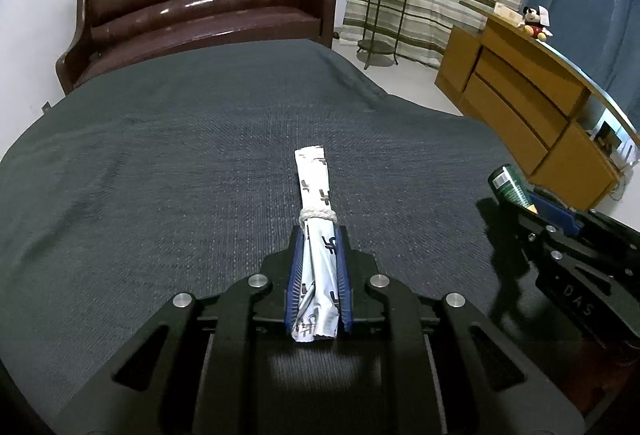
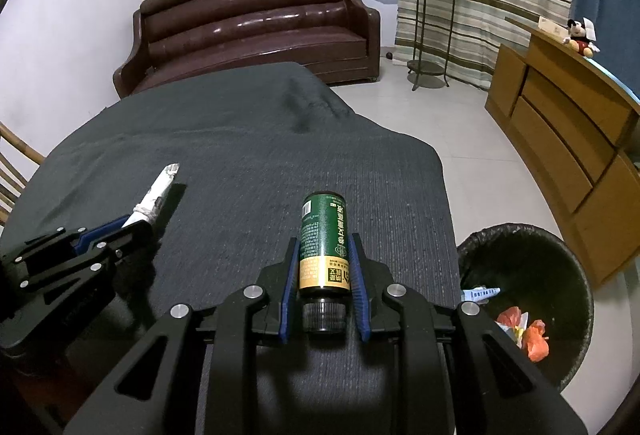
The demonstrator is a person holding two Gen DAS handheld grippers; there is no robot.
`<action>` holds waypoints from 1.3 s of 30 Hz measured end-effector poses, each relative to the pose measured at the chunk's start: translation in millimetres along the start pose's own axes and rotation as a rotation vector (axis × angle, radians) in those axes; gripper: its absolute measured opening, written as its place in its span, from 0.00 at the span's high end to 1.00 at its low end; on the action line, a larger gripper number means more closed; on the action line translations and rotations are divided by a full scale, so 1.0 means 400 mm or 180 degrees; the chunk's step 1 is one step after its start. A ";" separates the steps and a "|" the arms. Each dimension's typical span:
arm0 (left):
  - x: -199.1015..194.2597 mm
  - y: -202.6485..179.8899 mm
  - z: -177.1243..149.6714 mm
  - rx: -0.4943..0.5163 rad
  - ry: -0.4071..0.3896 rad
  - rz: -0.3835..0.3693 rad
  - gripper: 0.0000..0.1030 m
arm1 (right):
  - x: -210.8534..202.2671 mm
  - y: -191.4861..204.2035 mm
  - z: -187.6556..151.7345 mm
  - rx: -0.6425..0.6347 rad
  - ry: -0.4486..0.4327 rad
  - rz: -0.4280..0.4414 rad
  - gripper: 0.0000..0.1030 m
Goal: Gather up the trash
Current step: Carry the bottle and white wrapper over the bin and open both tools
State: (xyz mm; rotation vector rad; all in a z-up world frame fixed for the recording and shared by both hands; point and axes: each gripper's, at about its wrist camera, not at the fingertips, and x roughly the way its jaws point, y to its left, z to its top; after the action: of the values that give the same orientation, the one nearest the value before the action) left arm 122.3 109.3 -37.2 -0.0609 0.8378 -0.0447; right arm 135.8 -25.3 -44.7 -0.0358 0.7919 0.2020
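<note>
My left gripper is shut on a rolled white paper wrapper tied with a string, held over the dark grey cloth-covered table. It also shows in the right wrist view. My right gripper is shut on a green bottle with a yellow label band and a black cap pointing back at the camera. The bottle also shows in the left wrist view. A black trash bin with orange and white litter inside stands on the floor, right of the table.
A brown leather sofa stands behind the table. A wooden cabinet with a Mickey toy is at the right. A metal plant stand stands by the striped curtains. A wooden chair is at the far left.
</note>
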 end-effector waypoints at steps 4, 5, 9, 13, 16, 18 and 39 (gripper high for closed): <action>-0.020 -0.006 -0.015 0.0018 -0.0025 -0.0007 0.85 | -0.018 0.004 -0.012 -0.0013 -0.0018 -0.0002 0.76; -0.025 -0.008 -0.018 0.0018 -0.0031 -0.0010 0.85 | -0.024 0.005 -0.016 -0.0014 -0.0025 -0.0002 0.76; -0.047 -0.008 -0.029 0.0016 -0.0074 -0.0019 0.85 | -0.044 0.008 -0.030 -0.0015 -0.0051 0.0000 0.76; -0.073 -0.013 -0.043 0.0024 -0.0122 -0.0022 0.85 | -0.065 0.007 -0.043 0.0010 -0.0071 0.0006 0.76; -0.093 -0.022 -0.053 0.0047 -0.0165 -0.0018 0.85 | -0.080 0.007 -0.056 0.0016 -0.0082 0.0001 0.76; -0.105 -0.028 -0.062 0.0056 -0.0186 -0.0026 0.85 | -0.091 0.004 -0.066 0.0034 -0.0090 -0.0003 0.76; -0.148 -0.233 -0.054 0.0399 -0.0435 -0.0381 0.85 | -0.204 -0.156 -0.099 0.0266 -0.0366 -0.0382 0.76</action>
State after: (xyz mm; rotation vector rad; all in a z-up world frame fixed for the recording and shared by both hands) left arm 65.1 19.4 -1.1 0.0039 0.6927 -0.2035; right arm 64.1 -104.3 -17.3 0.0072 0.6807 0.0565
